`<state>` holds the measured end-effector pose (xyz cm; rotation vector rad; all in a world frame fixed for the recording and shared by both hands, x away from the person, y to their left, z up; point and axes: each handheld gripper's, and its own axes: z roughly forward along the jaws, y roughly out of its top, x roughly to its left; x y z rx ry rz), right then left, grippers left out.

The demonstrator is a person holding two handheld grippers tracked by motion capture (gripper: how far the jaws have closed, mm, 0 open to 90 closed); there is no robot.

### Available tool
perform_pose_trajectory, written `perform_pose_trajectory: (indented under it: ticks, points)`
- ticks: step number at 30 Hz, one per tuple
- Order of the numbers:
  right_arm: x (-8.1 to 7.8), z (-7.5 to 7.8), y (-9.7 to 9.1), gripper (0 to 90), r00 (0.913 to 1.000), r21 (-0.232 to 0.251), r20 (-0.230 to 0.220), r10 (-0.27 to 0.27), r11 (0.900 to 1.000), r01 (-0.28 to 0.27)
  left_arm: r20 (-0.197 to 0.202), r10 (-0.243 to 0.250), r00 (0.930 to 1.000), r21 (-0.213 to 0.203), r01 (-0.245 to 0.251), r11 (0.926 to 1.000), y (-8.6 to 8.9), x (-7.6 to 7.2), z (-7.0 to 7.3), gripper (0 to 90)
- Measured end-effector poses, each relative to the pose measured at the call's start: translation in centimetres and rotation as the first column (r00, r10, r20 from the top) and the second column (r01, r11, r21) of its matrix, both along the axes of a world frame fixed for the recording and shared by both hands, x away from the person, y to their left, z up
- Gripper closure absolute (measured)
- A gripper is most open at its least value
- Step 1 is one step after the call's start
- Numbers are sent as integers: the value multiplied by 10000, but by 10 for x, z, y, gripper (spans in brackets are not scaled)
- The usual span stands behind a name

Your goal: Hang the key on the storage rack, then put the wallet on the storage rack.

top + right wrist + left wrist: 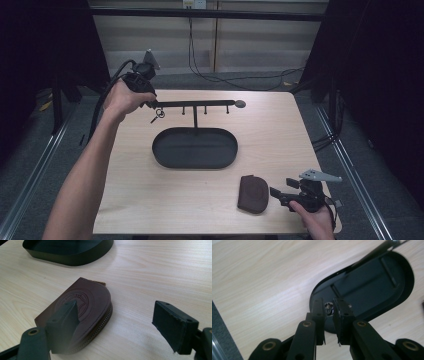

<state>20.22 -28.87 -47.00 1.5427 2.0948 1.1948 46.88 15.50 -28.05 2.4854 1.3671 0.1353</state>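
High view: your left gripper [150, 103] is up at the left end of the black rack [196, 104], where a key ring [159, 114] hangs from a peg. In the left gripper view its jaws stand a narrow gap apart with the metal ring [329, 308] between them; whether the pads press on it you cannot tell. Your right gripper [277, 194] rests near the table's [280, 135] front edge, jaws spread wide, just beside the brown pouch [253, 193]. The black tray [194, 148] sits under the rack.
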Motion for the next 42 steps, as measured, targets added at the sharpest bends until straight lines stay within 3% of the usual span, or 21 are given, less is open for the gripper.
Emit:
perform_pose_trajectory:
  ticks: [7, 8, 14, 15, 19, 22, 24, 27, 28, 33, 34, 35, 38, 40, 41, 42]
  points:
    - [0, 0, 0, 206, 10000, -15, -7, -16, 10000, 16, -34, -240, 9997, -260, 239, 9994, 10, -11, -1, 769]
    - [0, 0, 0, 206, 10000, -31, 0, -28, 10000, 28, -42, -506, 9987, -537, 503, 9973, 13, -17, 0, 762]
    - [1, 0, 1, 206, 10000, -52, -18, -14, 10000, 14, -57, -795, 9968, -501, 791, 9956, 20, -31, -3, 732]
    - [1, 0, 1, 206, 10000, -55, -37, -3, 10000, 3, 161, -857, 9962, -576, 865, 9946, 23, -36, -3, 727]
    - [2, 0, 1, 206, 9999, -22, 29, -102, 9999, 102, 250, -871, 9959, -861, 889, 9923, 30, -45, -7, 713]
    - [2, 0, 0, 206, 9998, 42, 49, -172, 9998, 172, 439, -902, 9950, -1102, 945, 9894, 34, -54, -13, 649]
    - [2, 1, 0, 206, 9998, 16, 90, -148, 9999, 148, 688, -896, 9936, -1727, 1003, 9799, 39, -63, -27, 609]
    - [2, 1, 0, 206, 9999, -13, 67, -105, 9999, 105, 680, -904, 9936, -1988, 1023, 9747, 41, -70, -43, 551]
    - [2, 1, 1, 206, 9999, -6, 71, -106, 9999, 106, 624, -970, 9933, -2217, 1086, 9690, 43, -72, -46, 537]
    - [1, 1, 0, 206, 9999, 5, 76, -140, 9999, 140, 788, -996, 9919, -2080, 1141, 9714, 45, -81, -56, 439]
    - [1, 1, 0, 206, 9999, -11, 83, -117, 9999, 117, 968, -1012, 9902, -2405, 1219, 9630, 49, -84, -60, 423]
    - [1, 1, 0, 206, 9999, -9, 101, -104, 9999, 104, 968, -1012, 9902, -2405, 1219, 9630, 49, -84, -60, 414]
    - [1, 1, 0, 206, 9999, 4, 90, -95, 10000, 95, 1510, -749, 9857, -2855, 1160, 9513, 56, -92, -68, 391]
    - [1, 1, 0, 206, 9999, 15, 81, -102, 9999, 102, 2201, -503, 9742, -3010, 1168, 9464, 59, -100, -71, 391]
    - [1, 1, 0, 206, 9999, 26, 69, -101, 9999, 101, 2025, -479, 9781, -3686, 1214, 9216, 61, -102, -74, 391]
    - [1, 0, 0, 206, 9999, 27, 53, -95, 10000, 95, 2025, -479, 9781, -3686, 1214, 9216, 61, -102, -74, 391]
